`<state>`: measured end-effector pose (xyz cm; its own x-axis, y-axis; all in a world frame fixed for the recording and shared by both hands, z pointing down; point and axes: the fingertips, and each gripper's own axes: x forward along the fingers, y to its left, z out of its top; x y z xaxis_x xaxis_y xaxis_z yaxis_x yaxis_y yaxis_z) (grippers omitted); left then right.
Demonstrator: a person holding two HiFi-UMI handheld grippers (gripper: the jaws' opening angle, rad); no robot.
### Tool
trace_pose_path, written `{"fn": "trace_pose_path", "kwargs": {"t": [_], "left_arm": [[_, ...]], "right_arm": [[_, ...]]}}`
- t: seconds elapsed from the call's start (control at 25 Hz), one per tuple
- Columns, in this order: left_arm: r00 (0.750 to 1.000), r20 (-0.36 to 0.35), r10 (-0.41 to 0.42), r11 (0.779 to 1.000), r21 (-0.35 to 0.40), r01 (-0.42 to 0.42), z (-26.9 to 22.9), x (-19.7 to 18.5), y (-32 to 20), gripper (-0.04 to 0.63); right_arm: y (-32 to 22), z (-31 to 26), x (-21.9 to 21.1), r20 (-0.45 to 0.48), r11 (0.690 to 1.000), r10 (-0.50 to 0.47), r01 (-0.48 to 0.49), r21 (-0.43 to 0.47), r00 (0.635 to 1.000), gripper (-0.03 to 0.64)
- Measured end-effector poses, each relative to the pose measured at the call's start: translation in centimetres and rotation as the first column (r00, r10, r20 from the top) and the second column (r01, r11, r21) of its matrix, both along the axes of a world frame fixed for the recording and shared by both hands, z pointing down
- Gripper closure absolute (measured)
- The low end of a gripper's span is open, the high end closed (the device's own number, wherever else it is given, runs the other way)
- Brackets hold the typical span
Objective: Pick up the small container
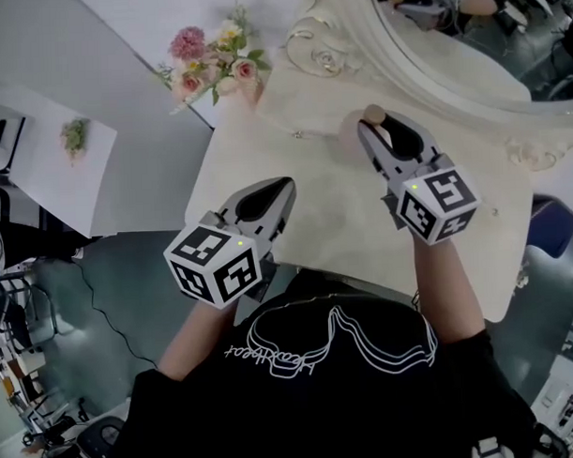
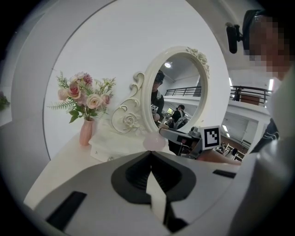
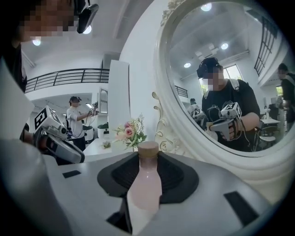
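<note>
The small container (image 3: pixel 146 182) is a pale pink bottle with a tan cap. It stands upright between the jaws of my right gripper (image 3: pixel 148 159), which is shut on its body. In the head view the right gripper (image 1: pixel 385 135) holds the container (image 1: pixel 374 115) over the back of the cream tabletop (image 1: pixel 333 226), close to the mirror. My left gripper (image 1: pixel 281 188) hovers at the table's front left edge, its jaws shut and nothing in them. The left gripper view shows that gripper (image 2: pixel 150 156) closed, with the pink container (image 2: pixel 154 142) further back.
An oval mirror in an ornate white frame (image 1: pixel 422 73) stands along the back right of the table. A pink vase of flowers (image 1: pixel 215 61) is at the back left corner. The table's left edge drops to grey floor (image 1: pixel 127 229).
</note>
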<state>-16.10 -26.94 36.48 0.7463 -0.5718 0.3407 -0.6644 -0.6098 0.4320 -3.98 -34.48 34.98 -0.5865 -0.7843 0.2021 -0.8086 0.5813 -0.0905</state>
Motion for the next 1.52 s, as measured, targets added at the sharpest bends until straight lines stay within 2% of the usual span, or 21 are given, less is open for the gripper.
{"fn": "trace_pose_path", "kwargs": {"t": [0.4, 0.76, 0.92, 1.24, 1.52], "left_arm": [[1.0, -0.013, -0.011, 0.999, 0.051, 0.012, -2.3, 4.0, 5.9, 0.592], [1.0, -0.016, 0.001, 0.992, 0.126, 0.001, -5.0, 6.8, 10.3, 0.592], [1.0, -0.013, -0.003, 0.989, 0.145, 0.005, -5.7, 7.2, 11.4, 0.592], [1.0, -0.019, -0.008, 0.985, 0.175, 0.011, -6.7, 7.7, 12.7, 0.592], [1.0, -0.02, -0.009, 0.984, 0.18, 0.012, -6.9, 7.4, 13.1, 0.592]], "right_arm": [[9.7, -2.2, 5.1, 0.019, 1.0, -0.017, 0.018, -0.01, 1.0, 0.492], [16.4, -4.0, 6.4, 0.053, 0.998, -0.065, 0.063, 0.031, 0.996, 0.492], [18.2, -4.4, 6.4, 0.074, 0.995, -0.09, 0.088, 0.038, 0.993, 0.492], [20.2, -4.6, 6.1, 0.035, 0.993, -0.109, 0.107, 0.052, 0.993, 0.492], [20.5, -4.8, 5.8, 0.044, 0.993, -0.105, 0.103, 0.048, 0.993, 0.492]]}}
